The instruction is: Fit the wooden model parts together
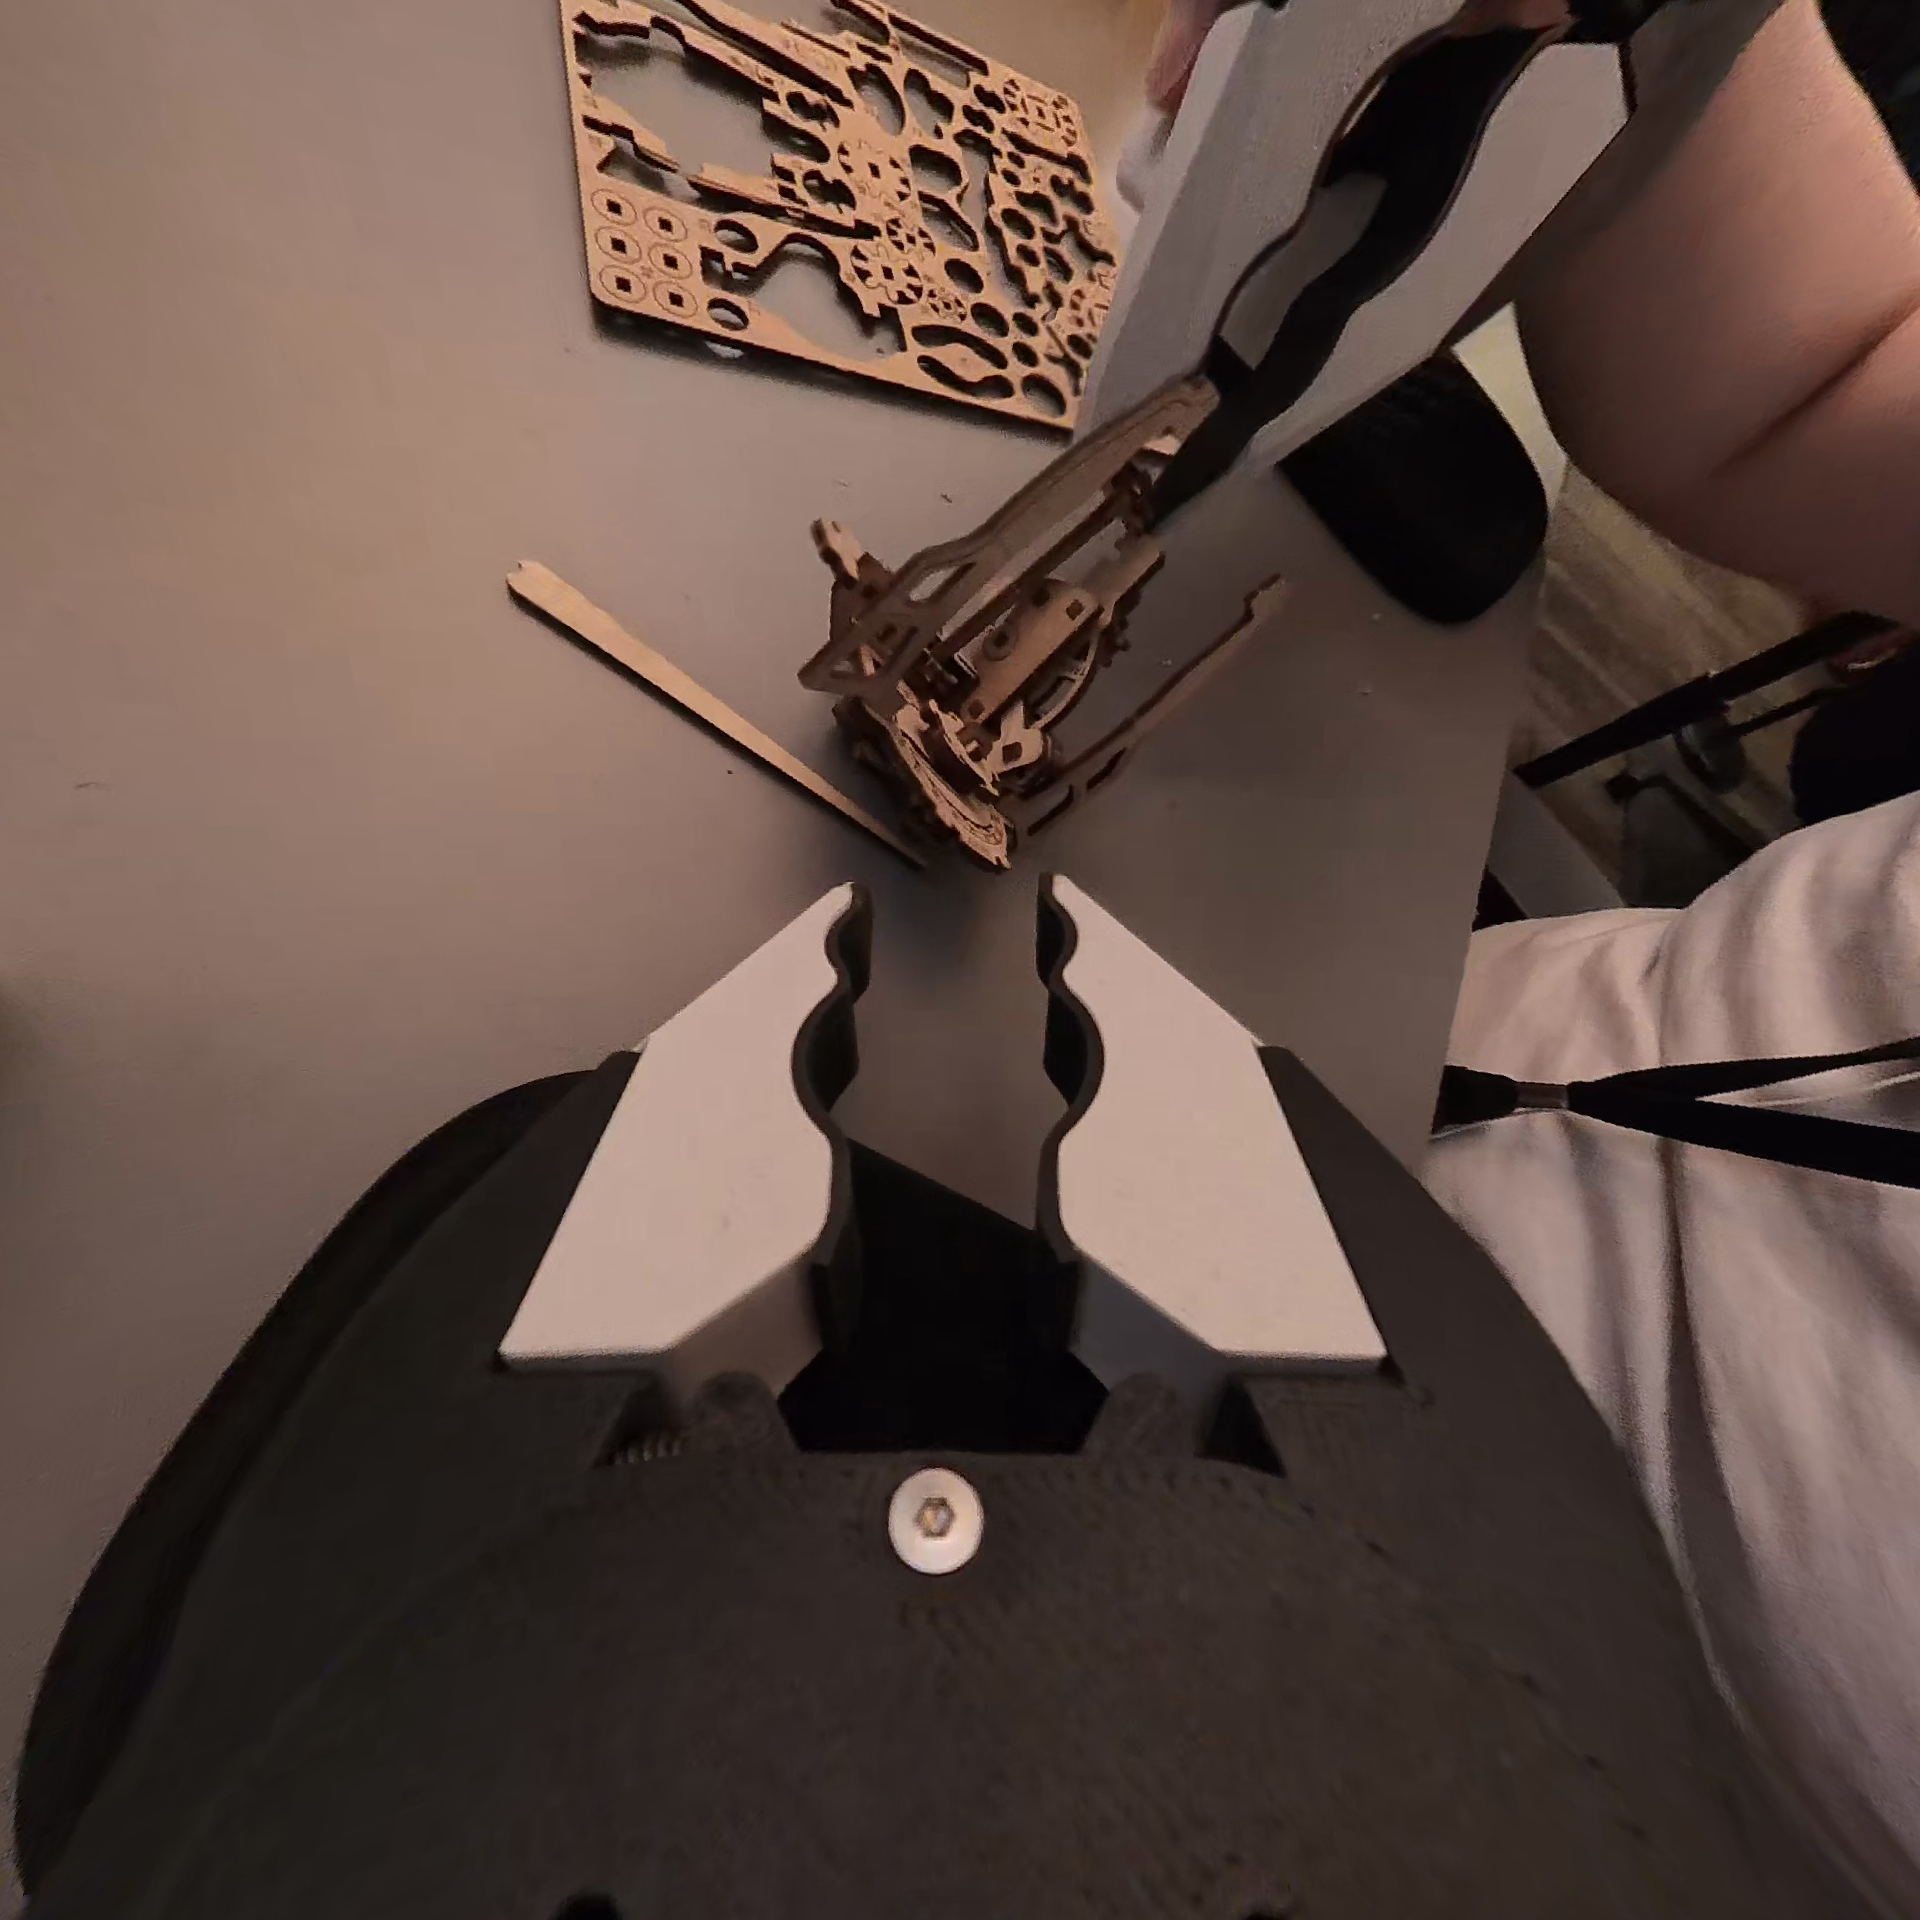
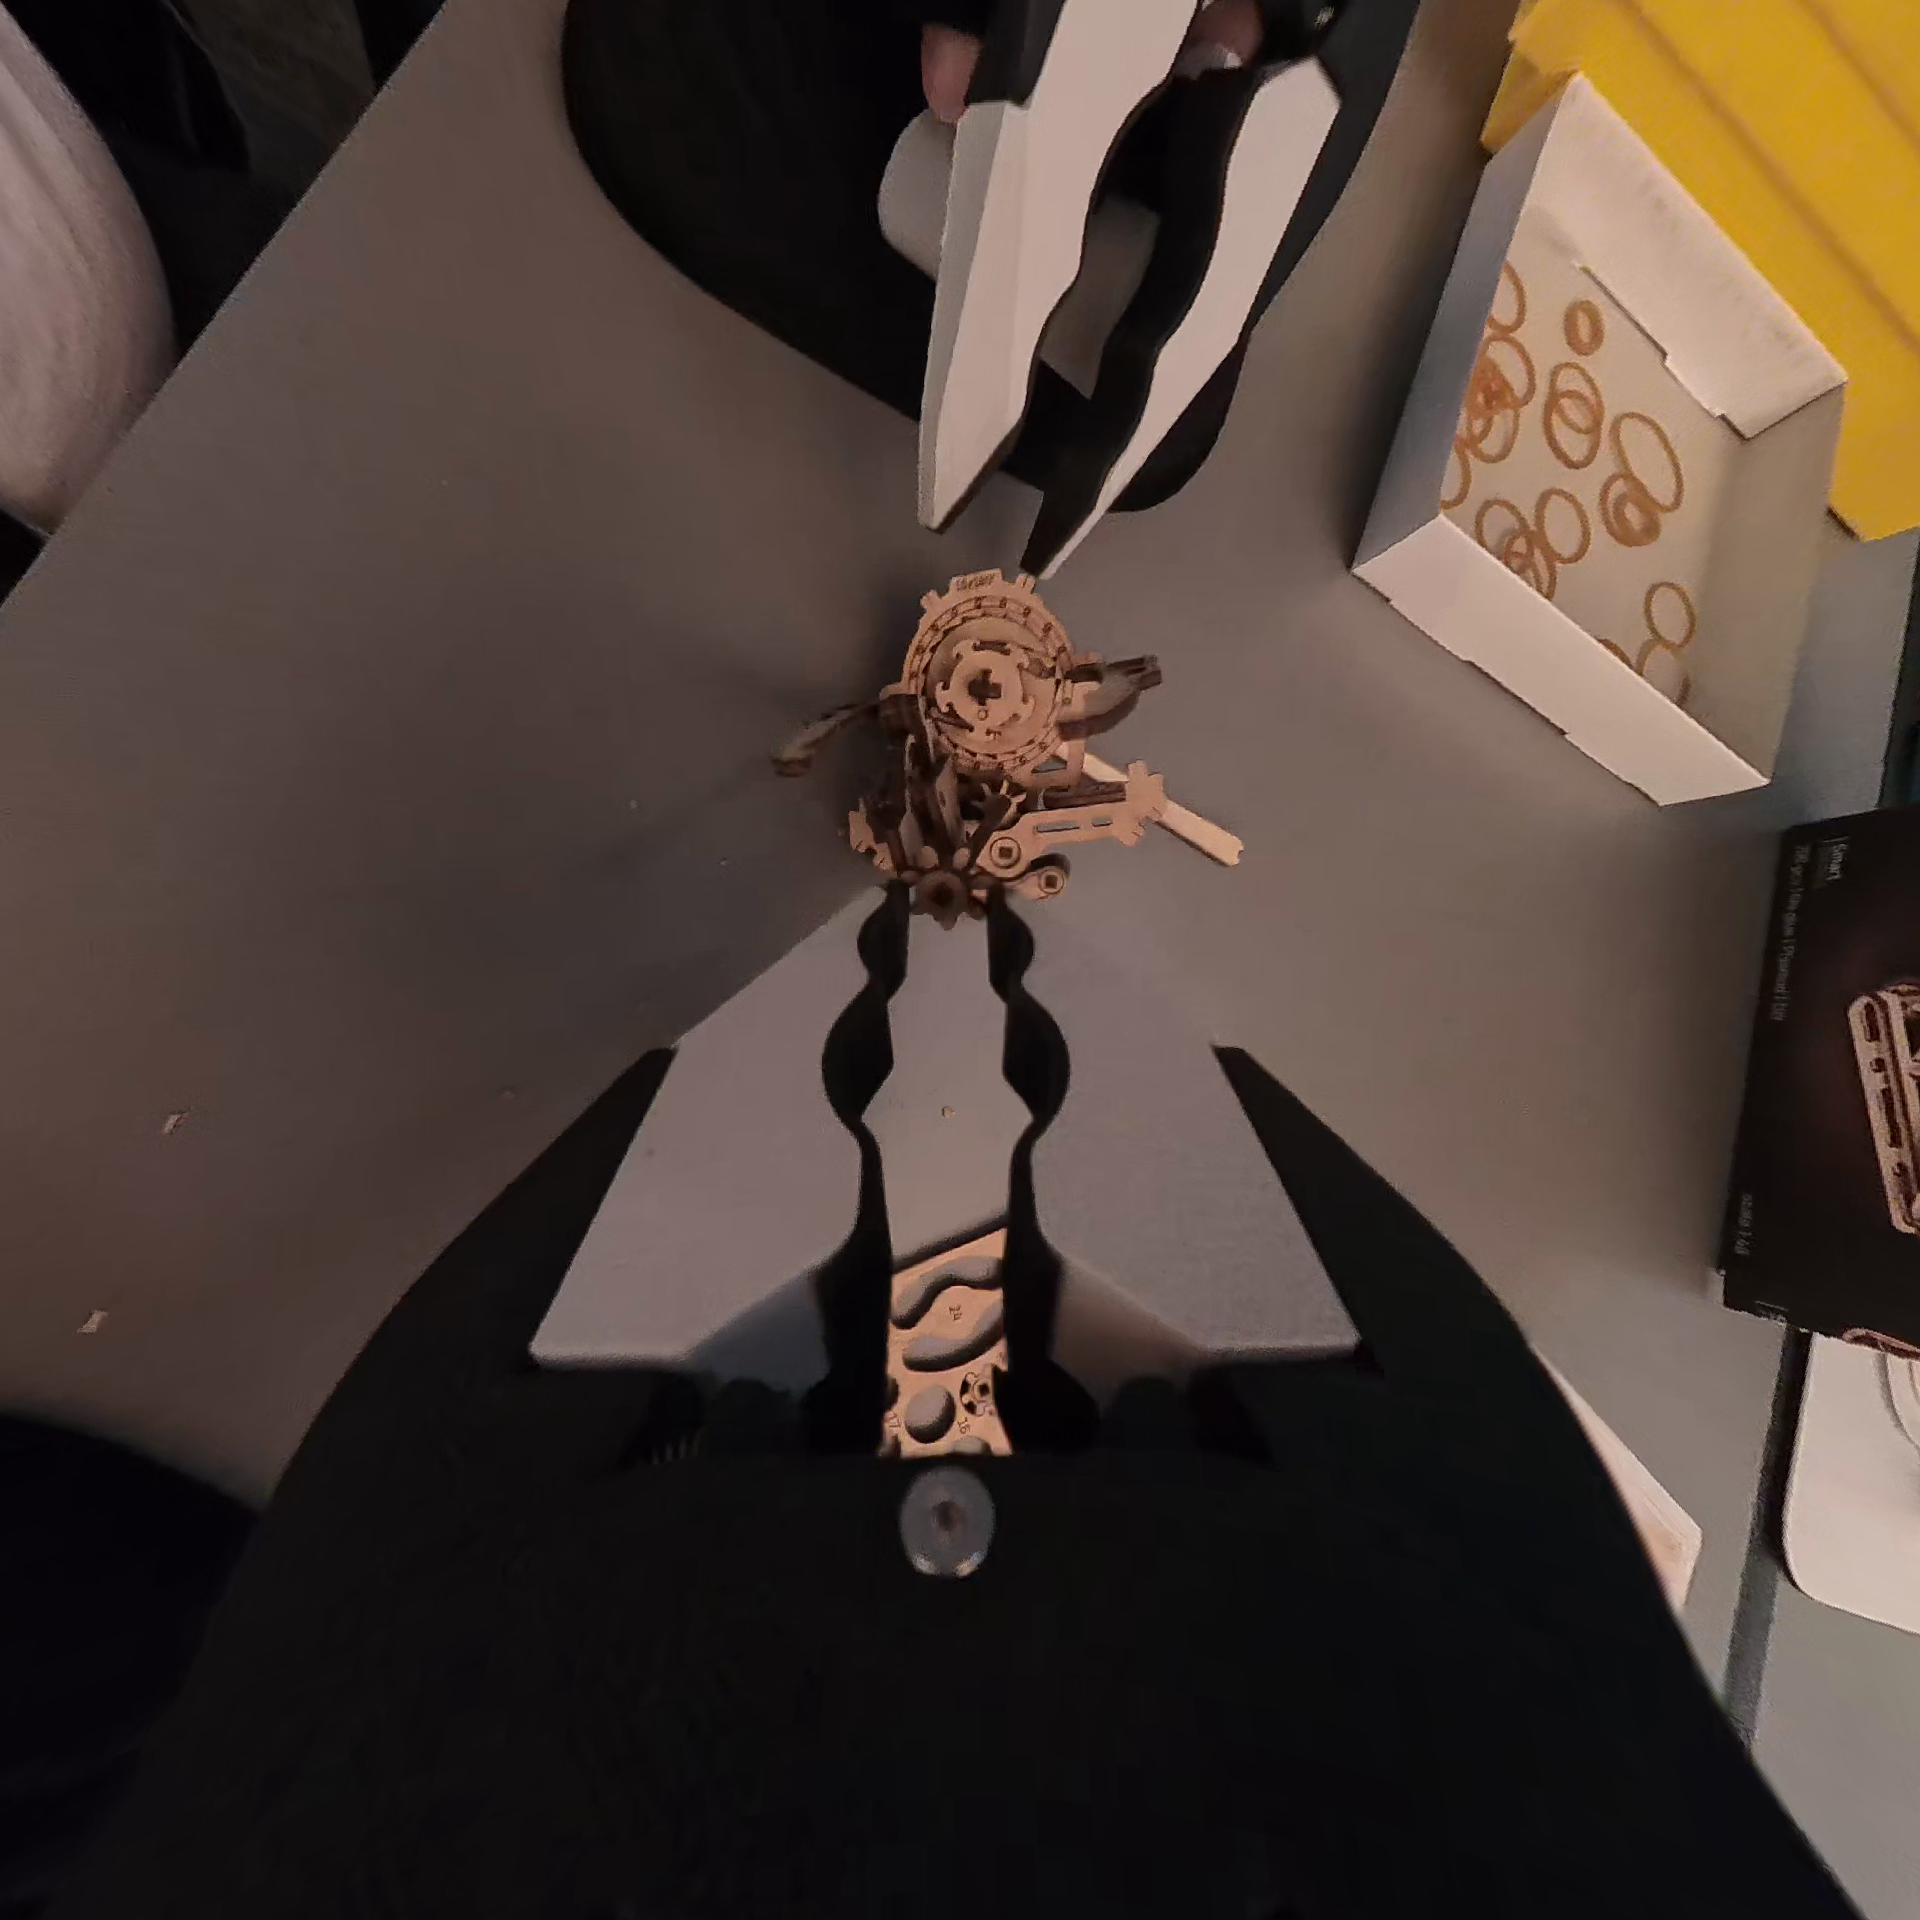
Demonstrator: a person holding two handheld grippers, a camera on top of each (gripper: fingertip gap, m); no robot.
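A partly built wooden model (image 1: pixel 956 696) with a round toothed disc and long side frames stands tilted on the grey table (image 1: pixel 312 623). My right gripper (image 2: pixel 943 909) is shut on the model's (image 2: pixel 982 717) narrow frame end; it shows in the left wrist view (image 1: pixel 1190 457) coming in from the upper right. My left gripper (image 1: pixel 951 902) is open and empty, its tips just short of the model's disc end; it shows in the right wrist view (image 2: pixel 1039 556) beyond the disc. A flat wooden stick (image 1: pixel 707 707) lies beside the model, with its end under it.
A punched-out wooden parts sheet (image 1: pixel 831 197) lies at the back and shows under my right gripper (image 2: pixel 945 1351). A white box of rubber bands (image 2: pixel 1590 447) and a black kit box (image 2: pixel 1849 1091) sit to the right. The table edge (image 1: pixel 1475 831) and a person's white sleeve (image 1: pixel 1714 1351) are close by. My hands' fingertips stand some 9 centimeters from each other. The flat wooden stick (image 1: pixel 707 707) lies around 6 centimeters away from my left fingertips.
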